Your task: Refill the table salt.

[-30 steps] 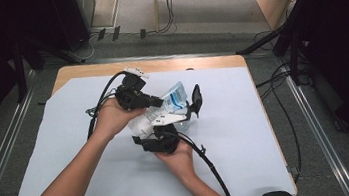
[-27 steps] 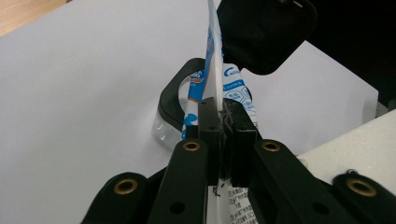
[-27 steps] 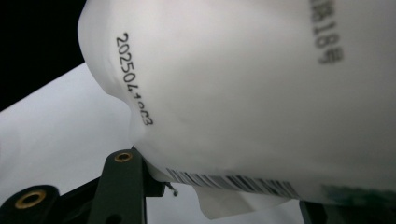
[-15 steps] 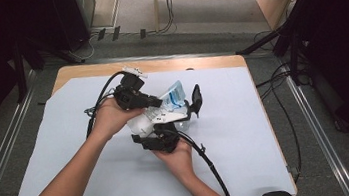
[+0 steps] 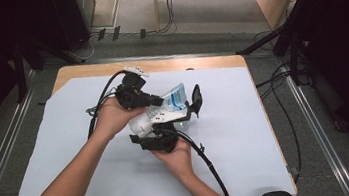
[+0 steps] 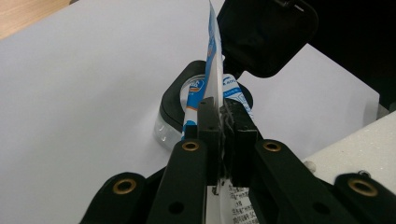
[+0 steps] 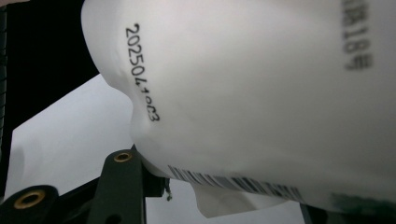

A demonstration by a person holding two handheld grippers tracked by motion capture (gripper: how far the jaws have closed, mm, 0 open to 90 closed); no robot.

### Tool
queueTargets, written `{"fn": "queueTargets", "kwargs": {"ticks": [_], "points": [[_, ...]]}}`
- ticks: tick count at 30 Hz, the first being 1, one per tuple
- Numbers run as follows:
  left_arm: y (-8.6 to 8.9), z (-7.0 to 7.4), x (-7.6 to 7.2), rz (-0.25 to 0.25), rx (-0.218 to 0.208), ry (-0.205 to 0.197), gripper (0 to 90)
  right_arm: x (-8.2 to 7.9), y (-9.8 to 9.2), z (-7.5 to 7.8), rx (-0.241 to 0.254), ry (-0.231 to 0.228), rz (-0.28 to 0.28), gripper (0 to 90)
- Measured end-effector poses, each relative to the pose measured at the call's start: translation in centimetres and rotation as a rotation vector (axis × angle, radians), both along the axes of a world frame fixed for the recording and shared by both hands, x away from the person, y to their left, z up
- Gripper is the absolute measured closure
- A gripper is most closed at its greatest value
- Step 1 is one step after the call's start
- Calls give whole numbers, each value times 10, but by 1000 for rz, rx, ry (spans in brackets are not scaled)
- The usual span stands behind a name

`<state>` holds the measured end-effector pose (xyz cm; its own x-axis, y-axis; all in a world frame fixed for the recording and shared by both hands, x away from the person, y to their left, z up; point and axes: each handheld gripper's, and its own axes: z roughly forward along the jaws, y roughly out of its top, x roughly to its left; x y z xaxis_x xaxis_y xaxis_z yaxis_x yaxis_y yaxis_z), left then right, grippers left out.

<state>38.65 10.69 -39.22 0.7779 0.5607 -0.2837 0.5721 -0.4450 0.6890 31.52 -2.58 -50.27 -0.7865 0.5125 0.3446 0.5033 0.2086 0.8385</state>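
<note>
1. Step in hand, as I judge it: feeding a refill pouch (image 5: 170, 103) into a lidded container (image 6: 172, 116) that stands on the white tabletop (image 5: 59, 157), its black flip lid (image 6: 266, 32) swung up.
2. The left claw (image 6: 219, 122) is clamped on the pouch's thin blue-and-white top edge and holds it upright above the container's mouth.
3. The right claw (image 5: 166, 129) grips the pouch's white, barcoded lower body (image 7: 261, 93); one jaw presses its underside, and the far jaw is mostly hidden.
4. The pouch sits between both hands near the tabletop's middle, touching or just over the container's opening; I cannot tell which.
5. Next move likely calls for guiding the pouch straight down without crumpling it, keeping the lid clear.
</note>
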Motion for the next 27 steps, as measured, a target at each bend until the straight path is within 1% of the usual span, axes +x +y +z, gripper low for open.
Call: {"fn": "queueTargets", "kwargs": {"ticks": [8,11,12,13,15,21,24,27], "points": [[0,0,-1,-4,1,11,847,1,-1,0,23,15,-7,535],[1,0,-1,-11,0,8,839,1,-2,1,43,22,-9,537],[2,1,-2,-11,6,4,838,1,-2,1,48,24,-10,538],[2,1,-2,-12,-4,6,837,1,-2,2,53,25,-10,538],[2,2,-3,-8,0,2,838,1,-2,2,63,28,-11,537],[0,1,-3,-5,8,1,841,1,-2,2,56,31,-7,527],[-1,2,-2,-4,5,4,844,1,-1,2,51,30,-4,510],[-2,3,-2,-5,9,1,844,1,0,3,31,15,-7,513]]}}
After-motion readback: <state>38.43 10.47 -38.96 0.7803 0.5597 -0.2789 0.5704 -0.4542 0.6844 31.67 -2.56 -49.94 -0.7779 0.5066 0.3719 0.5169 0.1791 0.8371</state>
